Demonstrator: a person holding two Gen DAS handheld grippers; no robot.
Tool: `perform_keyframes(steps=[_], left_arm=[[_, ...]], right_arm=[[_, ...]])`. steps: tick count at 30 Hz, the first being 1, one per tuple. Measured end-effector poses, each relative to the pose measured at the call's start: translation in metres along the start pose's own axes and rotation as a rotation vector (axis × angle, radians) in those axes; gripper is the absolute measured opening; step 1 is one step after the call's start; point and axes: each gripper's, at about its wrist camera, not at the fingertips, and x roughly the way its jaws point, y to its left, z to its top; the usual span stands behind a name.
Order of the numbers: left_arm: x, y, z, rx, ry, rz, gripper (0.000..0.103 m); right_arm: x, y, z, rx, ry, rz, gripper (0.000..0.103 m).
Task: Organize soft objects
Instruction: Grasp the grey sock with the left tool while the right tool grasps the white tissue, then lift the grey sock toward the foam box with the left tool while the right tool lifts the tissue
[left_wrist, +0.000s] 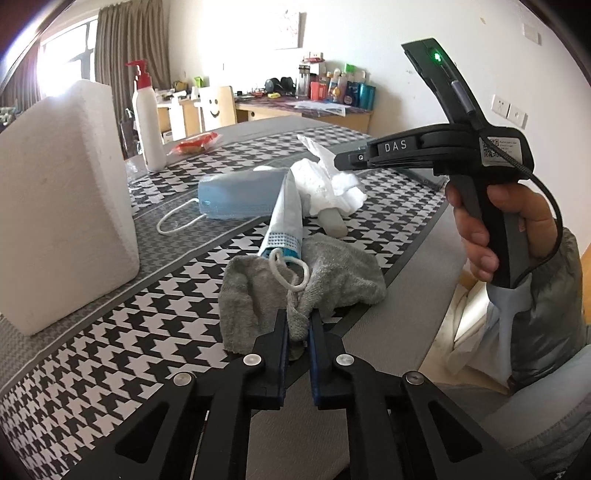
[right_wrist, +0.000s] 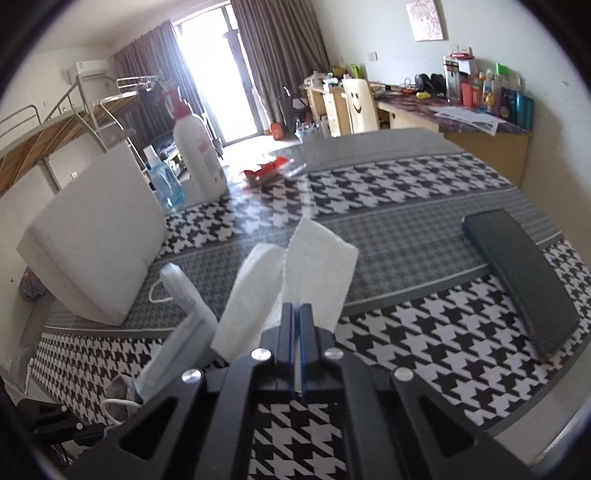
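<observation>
Left wrist view: left gripper (left_wrist: 298, 325) pinches the grey towel (left_wrist: 258, 291) lying on the counter (left_wrist: 110, 332). Right wrist view: right gripper (right_wrist: 298, 314) clamps the white tissue (right_wrist: 314, 254). Grasp step; lifting both clear likely follows.

A white foam block (left_wrist: 62, 206) stands on the houndstooth tablecloth (left_wrist: 122, 354) at the left. Behind it is a white pump bottle (left_wrist: 147, 118) with a red top, beside a blue bottle (right_wrist: 166, 181). A red wrapper (left_wrist: 194, 144) lies farther back. A dark case (right_wrist: 524, 277) lies flat at the right. Beyond are a cluttered desk (right_wrist: 480, 125), a smiley-face chair (right_wrist: 360, 103) and brown curtains (right_wrist: 280, 51).
</observation>
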Motion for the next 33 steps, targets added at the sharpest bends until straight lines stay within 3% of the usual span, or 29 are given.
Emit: perform_keyframes(steps=[19,26,33], left_arm=[[-0.04,0.034,0.003,-0.074,-0.096,0.085,0.01],[-0.046,0.04,-0.002,-0.092,-0.104,0.102,0.01],[-0.047,0.048,-0.006,-0.113,-0.096,0.105,0.01]], right_arm=[[-0.062,-0.003,0.02,0.005,-0.172,-0.072,0.004],[-0.052,0.011,0.032,-0.027,-0.171,-0.024,0.004],[-0.02,0.027,0.031,-0.069,-0.102,0.003,0.004]])
